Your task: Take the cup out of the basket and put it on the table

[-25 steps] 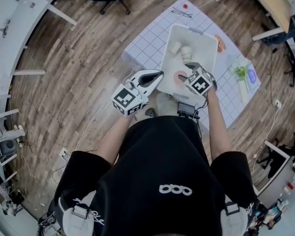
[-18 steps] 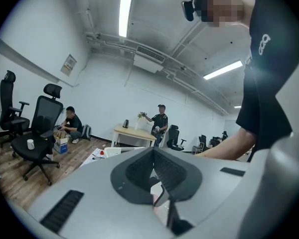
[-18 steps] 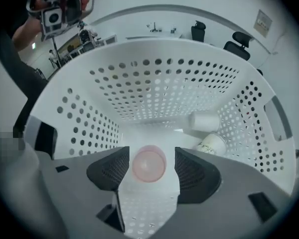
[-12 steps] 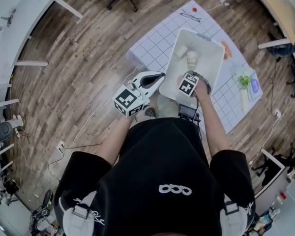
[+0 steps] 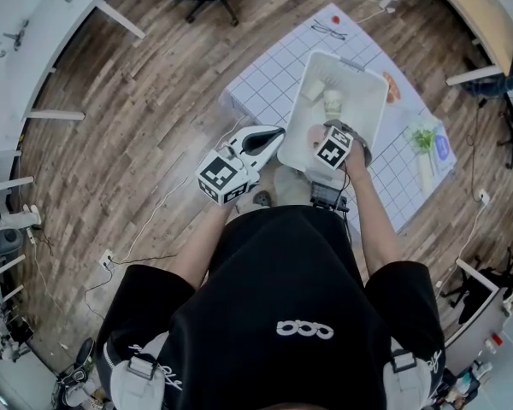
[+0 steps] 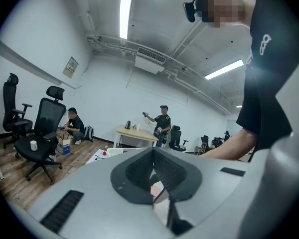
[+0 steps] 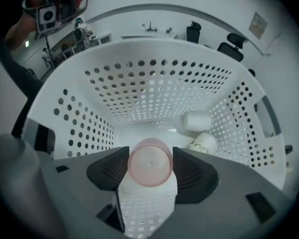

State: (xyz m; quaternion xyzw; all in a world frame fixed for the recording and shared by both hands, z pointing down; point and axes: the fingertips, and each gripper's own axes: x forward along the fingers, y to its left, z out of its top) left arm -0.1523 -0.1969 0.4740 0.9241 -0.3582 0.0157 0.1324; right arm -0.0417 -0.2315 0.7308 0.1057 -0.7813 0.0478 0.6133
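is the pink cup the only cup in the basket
No, the right gripper view shows two pale cups lying on the basket floor near its far wall, beyond the pink cup.

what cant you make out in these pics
- Pink cup: head view, mostly hidden under the right gripper, whose jaws have just been opening, cup between them.
- Whether its pads touch the cup: right gripper view, gap too thin to tell.
- Print on a white cup: right gripper view, too small.
- Basket in the left gripper view: mostly blocked by the left gripper's own body.
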